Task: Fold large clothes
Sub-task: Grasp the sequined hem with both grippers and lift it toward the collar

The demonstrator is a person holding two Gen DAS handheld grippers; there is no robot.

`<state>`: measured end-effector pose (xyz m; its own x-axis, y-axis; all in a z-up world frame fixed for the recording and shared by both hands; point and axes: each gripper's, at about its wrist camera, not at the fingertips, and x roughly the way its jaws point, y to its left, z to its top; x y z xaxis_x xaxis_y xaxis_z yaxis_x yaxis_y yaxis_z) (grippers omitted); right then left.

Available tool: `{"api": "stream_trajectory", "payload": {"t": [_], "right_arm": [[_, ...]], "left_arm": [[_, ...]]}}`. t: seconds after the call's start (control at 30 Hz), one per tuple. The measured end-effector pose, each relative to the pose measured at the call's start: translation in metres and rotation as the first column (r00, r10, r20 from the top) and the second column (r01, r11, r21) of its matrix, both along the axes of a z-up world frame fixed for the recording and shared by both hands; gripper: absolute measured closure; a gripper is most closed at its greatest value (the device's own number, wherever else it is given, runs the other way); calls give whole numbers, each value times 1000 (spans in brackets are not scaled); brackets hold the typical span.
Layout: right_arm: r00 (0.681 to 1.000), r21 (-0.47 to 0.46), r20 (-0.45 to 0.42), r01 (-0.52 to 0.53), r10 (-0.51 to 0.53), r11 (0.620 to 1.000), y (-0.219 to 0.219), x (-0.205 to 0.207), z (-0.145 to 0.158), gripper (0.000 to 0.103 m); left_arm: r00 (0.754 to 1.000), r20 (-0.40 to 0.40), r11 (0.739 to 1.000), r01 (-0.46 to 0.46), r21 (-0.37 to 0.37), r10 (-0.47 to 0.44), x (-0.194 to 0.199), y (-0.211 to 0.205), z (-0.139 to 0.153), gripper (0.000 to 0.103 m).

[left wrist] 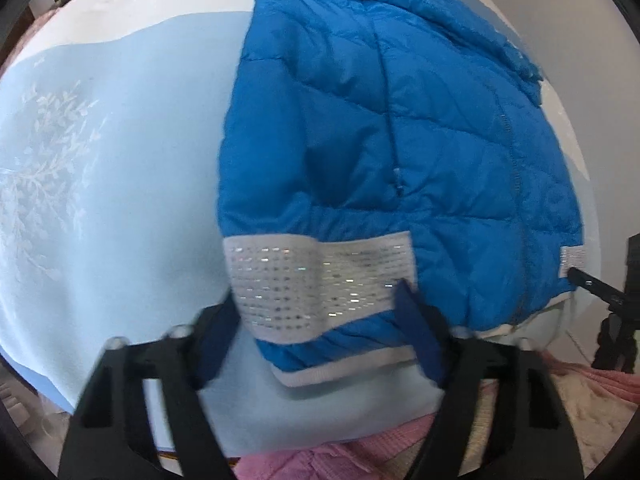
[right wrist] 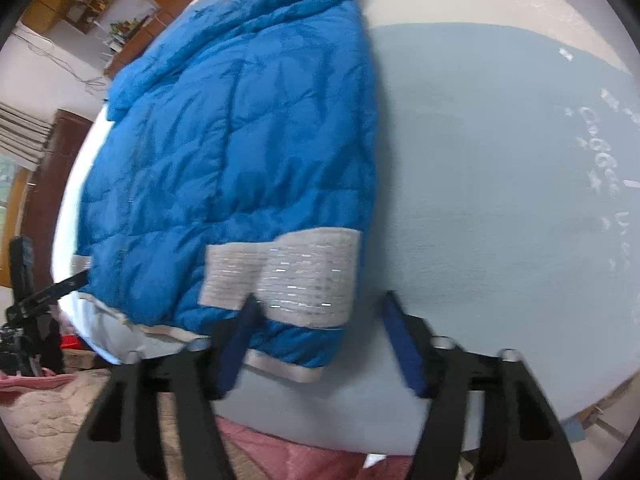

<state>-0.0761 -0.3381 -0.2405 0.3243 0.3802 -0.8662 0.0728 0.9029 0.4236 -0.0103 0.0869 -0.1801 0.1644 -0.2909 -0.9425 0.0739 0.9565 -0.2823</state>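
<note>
**Operator:** I'm looking at a bright blue quilted puffer jacket [left wrist: 400,140] lying flat on the pale blue printed tablecloth [left wrist: 120,200]. Its long axis runs straight away from me, collar far, hem near. A sleeve is folded across the body, and its white sequinned knit cuff [left wrist: 320,280] sits just above the white ribbed hem band [left wrist: 344,366].

**Observer:** And the tools?

**Operator:** My left gripper [left wrist: 320,332] is spread wide and holds nothing. Its blue-padded fingers [left wrist: 416,332] straddle the near corner of the hem, one either side of the cuff. In the right wrist view, my right gripper [right wrist: 320,340] is also parted and empty. One pad overlaps the cuff [right wrist: 288,276]; the other sits over bare tablecloth [right wrist: 500,200].

**Observer:** Are they touching the fabric?

**Operator:** I can't tell from here. Both pictures are blurred at the fingertips.

**Observer:** Which hand is better placed?

**Operator:** Oddly, both seem to frame the same near corner of the jacket [right wrist: 240,140]. The opposite hem corner lies well off to the side, by a black stand [left wrist: 616,292]. Neither hand is near it.

**Observer:** So the next move?

**Operator:** My guess is a lengthwise fold, hem carried up toward the collar. That needs one hand at each hem corner, so I'd shift one gripper across first.
</note>
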Motion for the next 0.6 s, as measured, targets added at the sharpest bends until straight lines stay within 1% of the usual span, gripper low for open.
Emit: {"api": "stream_trajectory", "payload": {"t": [0.03, 0.07, 0.1, 0.13, 0.17, 0.2, 0.3, 0.37, 0.43, 0.5, 0.53, 0.6], "right_arm": [[1000, 28, -9, 4, -4, 1000, 0, 2, -2, 68], [1000, 35, -8, 4, -3, 999, 0, 2, -3, 73], [1000, 45, -1, -3, 3, 999, 1, 2, -2, 79], [1000, 53, 7, -8, 7, 999, 0, 1, 0, 82], [1000, 66, 16, -13, 12, 998, 1, 0, 3, 85], [1000, 78, 24, -16, 15, 997, 0, -1, 5, 88], [999, 139, 45, -25, 19, 990, -6, -6, 11, 91], [998, 162, 44, -39, 33, 986, -6, -9, 12, 91], [998, 153, 35, -59, 54, 986, -4, -13, 11, 91], [998, 132, 9, -64, 63, 989, -2, -15, 3, 91], [998, 131, -2, -60, 61, 990, -1, -13, 0, 91], [999, 143, -22, -45, 49, 989, -1, -7, -8, 91]], "left_arm": [[1000, -3, 1000, -1, -10, 1, 0, -1, 0, 48], [1000, 0, 1000, -4, -10, 4, 0, -2, 0, 58], [1000, 7, 1000, -7, -4, 7, 0, -1, 1, 70], [1000, 11, 1000, -12, -2, 12, 0, 0, 4, 76], [1000, 12, 1000, -19, -12, 19, 1, 3, 6, 84], [999, 13, 999, -30, -27, 30, 2, 6, 8, 89], [998, 15, 995, -59, -79, 60, -2, 17, 15, 91], [998, 21, 994, -65, -90, 67, -10, 25, 21, 91], [998, 14, 995, -57, -83, 58, -15, 26, 22, 91], [999, -9, 996, -47, -75, 47, -17, 25, 17, 91], [999, -22, 997, -42, -60, 41, -18, 24, 11, 91], [999, -23, 999, -37, -36, 36, -16, 18, 4, 90]]}}
